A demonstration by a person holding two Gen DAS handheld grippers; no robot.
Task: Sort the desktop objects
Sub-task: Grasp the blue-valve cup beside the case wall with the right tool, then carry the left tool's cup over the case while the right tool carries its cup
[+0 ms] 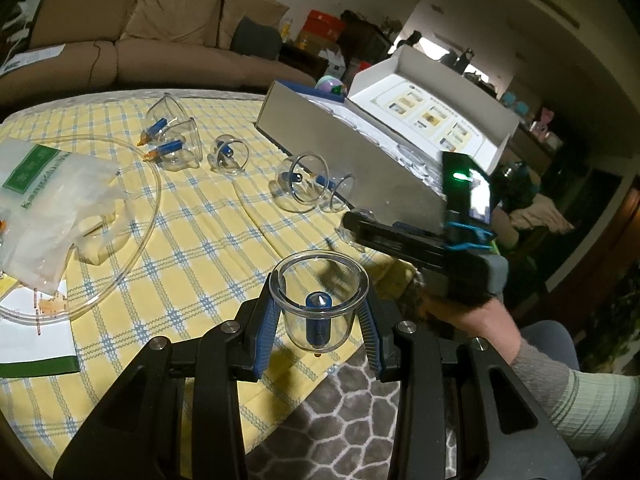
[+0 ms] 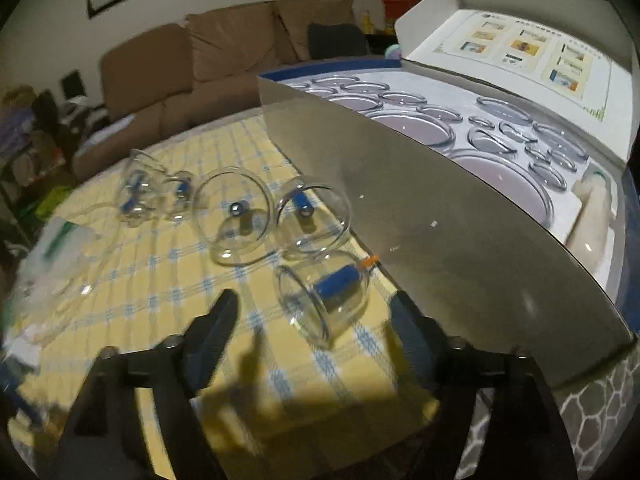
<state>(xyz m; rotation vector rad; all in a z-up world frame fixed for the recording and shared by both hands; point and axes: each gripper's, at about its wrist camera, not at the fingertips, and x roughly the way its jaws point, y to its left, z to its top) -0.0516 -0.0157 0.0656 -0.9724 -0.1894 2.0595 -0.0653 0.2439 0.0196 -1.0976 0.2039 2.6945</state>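
Note:
My left gripper (image 1: 319,318) is shut on a clear cupping cup (image 1: 319,304) with a blue valve, held mouth-up above the yellow checked tablecloth (image 1: 192,232). My right gripper (image 2: 316,316) is open, its fingers either side of a clear cup (image 2: 324,292) lying on its side by the box wall. The right gripper also shows in the left wrist view (image 1: 360,220). Several more clear cups lie on the cloth (image 2: 234,216) (image 2: 314,216) (image 1: 172,136). The open white box (image 2: 460,216) holds several cups in round slots.
A plastic bag (image 1: 52,196), clear tubing (image 1: 148,216) and papers (image 1: 32,340) lie at the left. A brown sofa (image 1: 160,32) stands behind the table. A grey patterned rug (image 1: 340,420) shows below the table edge.

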